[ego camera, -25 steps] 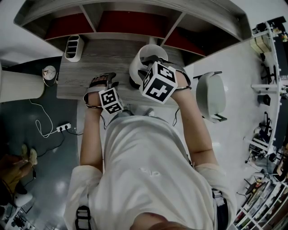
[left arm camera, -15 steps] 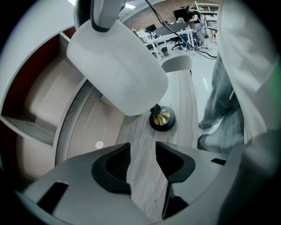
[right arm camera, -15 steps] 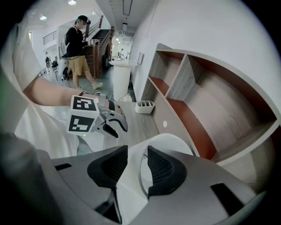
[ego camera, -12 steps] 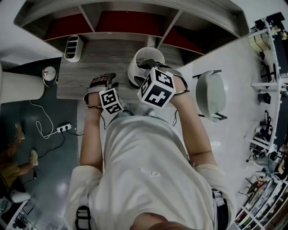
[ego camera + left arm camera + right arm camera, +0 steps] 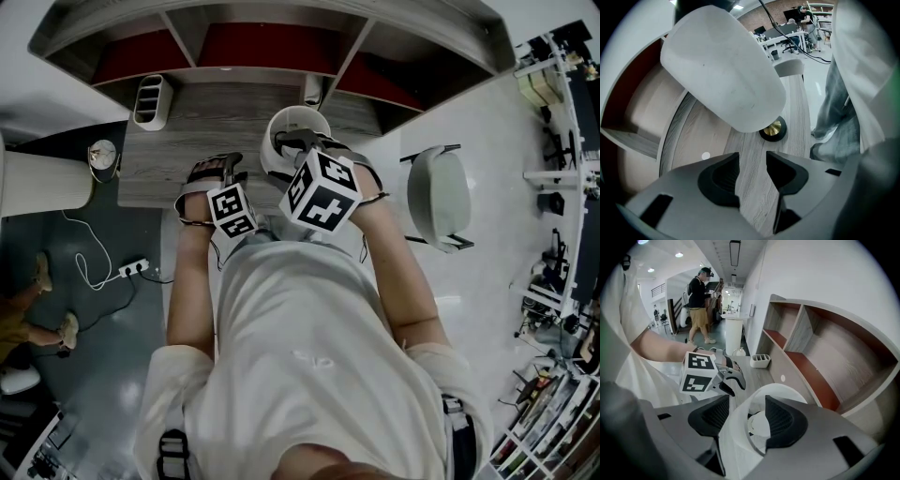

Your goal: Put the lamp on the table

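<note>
Since a second ago the lamp (image 5: 281, 127) has shifted slightly leftward in the head view, toward the left gripper (image 5: 752, 161), and the right gripper (image 5: 747, 405) has just been opening its fingers. Left gripper first: it hangs over bare worktop (image 5: 202, 127), fingers slightly apart with nothing between them. Beside it the lamp stands on the worktop, its dark, brass-centred base (image 5: 772, 130) flat on the wood and near the front edge. At the right, the wall of the shade (image 5: 733, 441) runs between the spread fingers, one inside the rim and one outside, neither seeming to press. Release looks like the step in hand. It is done well by keeping the fingers wide and drawing back along the shade wall, so no pad hooks the rim and tips the lamp toward that edge.
</note>
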`<state>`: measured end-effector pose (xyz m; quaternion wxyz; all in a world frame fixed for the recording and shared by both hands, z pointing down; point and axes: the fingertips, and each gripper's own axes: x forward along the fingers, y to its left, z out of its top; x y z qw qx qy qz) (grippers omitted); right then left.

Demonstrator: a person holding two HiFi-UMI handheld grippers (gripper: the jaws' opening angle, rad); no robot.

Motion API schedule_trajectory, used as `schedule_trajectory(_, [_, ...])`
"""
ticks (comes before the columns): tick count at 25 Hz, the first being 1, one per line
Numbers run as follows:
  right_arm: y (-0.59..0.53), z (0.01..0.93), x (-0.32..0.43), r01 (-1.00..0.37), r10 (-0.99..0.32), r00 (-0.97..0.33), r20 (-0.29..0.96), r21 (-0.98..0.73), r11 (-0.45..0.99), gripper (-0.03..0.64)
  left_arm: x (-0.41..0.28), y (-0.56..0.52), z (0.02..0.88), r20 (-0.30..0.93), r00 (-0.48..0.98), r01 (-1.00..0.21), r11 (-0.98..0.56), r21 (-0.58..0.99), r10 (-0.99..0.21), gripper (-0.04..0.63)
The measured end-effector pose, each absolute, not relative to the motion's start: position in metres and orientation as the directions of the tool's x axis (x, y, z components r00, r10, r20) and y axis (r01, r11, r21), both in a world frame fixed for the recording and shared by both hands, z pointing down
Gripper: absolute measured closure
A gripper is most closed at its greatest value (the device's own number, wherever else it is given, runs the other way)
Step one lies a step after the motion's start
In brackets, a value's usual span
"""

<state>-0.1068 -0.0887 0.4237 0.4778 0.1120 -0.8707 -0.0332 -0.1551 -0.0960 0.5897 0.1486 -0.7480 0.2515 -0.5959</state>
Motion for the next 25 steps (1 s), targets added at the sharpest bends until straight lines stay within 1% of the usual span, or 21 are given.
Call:
schedule_trajectory(2, [-0.093,0.425,-0.102,-0.173,-0.252,-0.508,0.824,0.189,0.967,0.351,-0.152,-0.097,0.587,0.815,0.172,-0.202,-0.829,-0.521,-0.554,0.402])
schedule_trajectory(7, [-0.104,0.417,-0.092,-0.23,-0.298,-0.532,0.793,0.203,0.952,0.351,-0.148,-0.097,0.589,0.816,0.178,-0.192,-0.832,-0.52,-0.55,0.402])
schedule_trajectory(10, [-0.107,0.409,-0.086,-0.247,-0.3,-0.558,0.774,0.19,0.95,0.348,-0.143,-0.098,0.584,0.816,0.208,-0.219,-0.839,-0.499,-0.539,0.402])
schedule_trajectory(14, [-0.106,0.395,-0.081,-0.268,-0.295,-0.629,0.719,0.156,0.951,0.361,-0.143,-0.099,0.573,0.805,0.25,-0.269,-0.837,-0.476,-0.538,0.448])
schedule_trajectory(17, [-0.108,0.378,-0.077,-0.313,-0.307,-0.722,0.621,0.103,0.944,0.404,-0.147,-0.096,0.568,0.799,0.269,-0.301,-0.835,-0.46,-0.537,0.477])
schedule_trajectory(20, [-0.117,0.357,-0.065,-0.39,-0.372,-0.787,0.492,0.07,0.918,0.467,-0.151,-0.097,0.559,0.776,0.296,-0.357,-0.818,-0.451,-0.557,0.524])
schedule_trajectory(21, [-0.122,0.351,-0.058,-0.42,-0.401,-0.795,0.454,0.064,0.905,0.492,-0.151,-0.098,0.554,0.765,0.307,-0.379,-0.81,-0.447,-0.566,0.537])
schedule_trajectory(22, [-0.126,0.346,-0.05,-0.449,-0.43,-0.798,0.423,0.058,0.891,0.538,-0.151,-0.099,0.55,0.753,0.318,-0.401,-0.802,-0.443,-0.575,0.555])
schedule_trajectory(23, [-0.129,0.343,-0.043,-0.476,-0.455,-0.796,0.398,0.052,0.878,0.562,-0.15,-0.1,0.544,0.741,0.33,-0.423,-0.793,-0.438,-0.585,0.568])
schedule_trajectory(25, [-0.135,0.34,-0.028,-0.517,-0.493,-0.792,0.361,0.034,0.855,0.586,-0.148,-0.103,0.532,0.708,0.364,-0.475,-0.774,-0.418,-0.606,0.578])
